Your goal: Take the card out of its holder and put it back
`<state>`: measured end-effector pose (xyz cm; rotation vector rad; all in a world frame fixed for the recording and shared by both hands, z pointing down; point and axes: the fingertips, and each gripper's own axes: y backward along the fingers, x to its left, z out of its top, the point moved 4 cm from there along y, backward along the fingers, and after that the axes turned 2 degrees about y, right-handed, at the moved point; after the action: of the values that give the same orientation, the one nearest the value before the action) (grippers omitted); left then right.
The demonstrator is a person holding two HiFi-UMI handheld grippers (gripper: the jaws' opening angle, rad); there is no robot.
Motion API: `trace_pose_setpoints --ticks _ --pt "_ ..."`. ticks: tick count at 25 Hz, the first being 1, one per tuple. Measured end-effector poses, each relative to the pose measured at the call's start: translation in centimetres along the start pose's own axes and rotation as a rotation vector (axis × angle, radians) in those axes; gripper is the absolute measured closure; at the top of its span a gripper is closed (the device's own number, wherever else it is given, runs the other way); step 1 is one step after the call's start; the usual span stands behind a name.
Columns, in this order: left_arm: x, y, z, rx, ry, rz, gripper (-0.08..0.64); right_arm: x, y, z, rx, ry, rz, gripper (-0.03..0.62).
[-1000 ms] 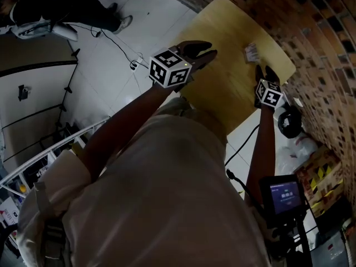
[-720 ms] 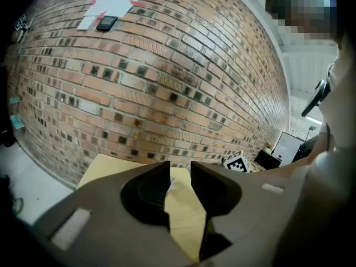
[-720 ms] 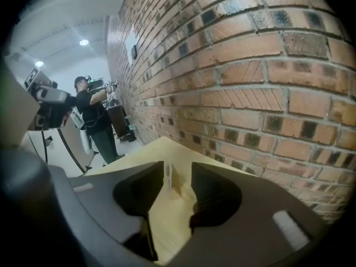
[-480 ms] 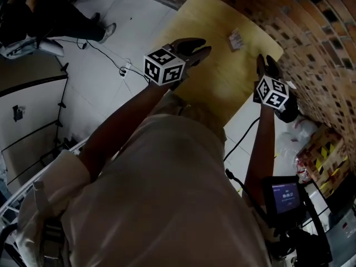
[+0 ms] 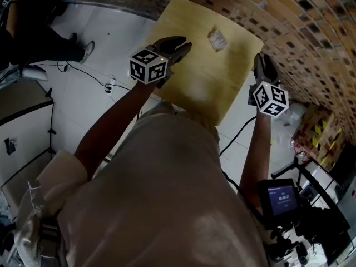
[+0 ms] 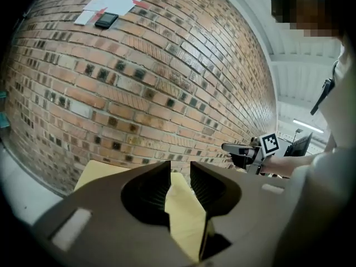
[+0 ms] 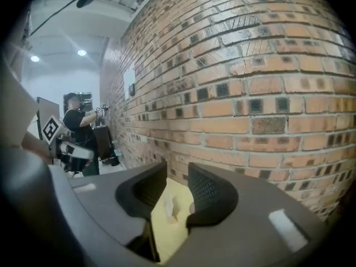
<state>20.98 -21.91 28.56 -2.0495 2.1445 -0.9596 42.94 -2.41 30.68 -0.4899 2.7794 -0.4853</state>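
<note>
Pale wood tabletop (image 5: 194, 77). Both forearms reach forward, tips dipping slightly. Left hand-held gripper (image 5: 182, 45) sits over the tabletop's left edge, jaws narrowly apart, empty. Right hand-held gripper (image 5: 262, 61) is off the right edge; jaws have just been closing, a gap remains, nothing between them. Card holder (image 5: 217, 39) lies ahead, between both, untouched.

Saw a red-brown brick wall (image 5: 311, 43) curving across the top and right of the head view. Found a pale yellow rectangular wooden table (image 5: 194, 77) beside it, upper centre. Noted a white tiled floor (image 5: 83, 102) at left, crossed by a thin black cable (image 5: 92, 74). Spotted white paper sheets taped with red strips (image 6: 111, 1) on the bricks, and two round ceiling lights (image 7: 34, 58) glowing at upper left of the right gripper view.
</note>
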Motion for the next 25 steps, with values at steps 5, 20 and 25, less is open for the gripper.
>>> trace_pose_setpoints --ticks 5,20,25 --pt "2.2 1.8 0.4 -0.001 -0.006 -0.008 0.433 1.8 2.1 2.2 -0.038 0.030 -0.054 0.469" --pt "7.0 8.5 -0.5 0.003 -0.023 -0.001 0.445 9.9 6.7 0.2 -0.055 0.002 -0.156 0.476" --pt "6.7 10.5 -1.9 0.018 -0.026 -0.018 0.446 12.0 8.4 -1.6 -0.042 -0.017 -0.177 0.477"
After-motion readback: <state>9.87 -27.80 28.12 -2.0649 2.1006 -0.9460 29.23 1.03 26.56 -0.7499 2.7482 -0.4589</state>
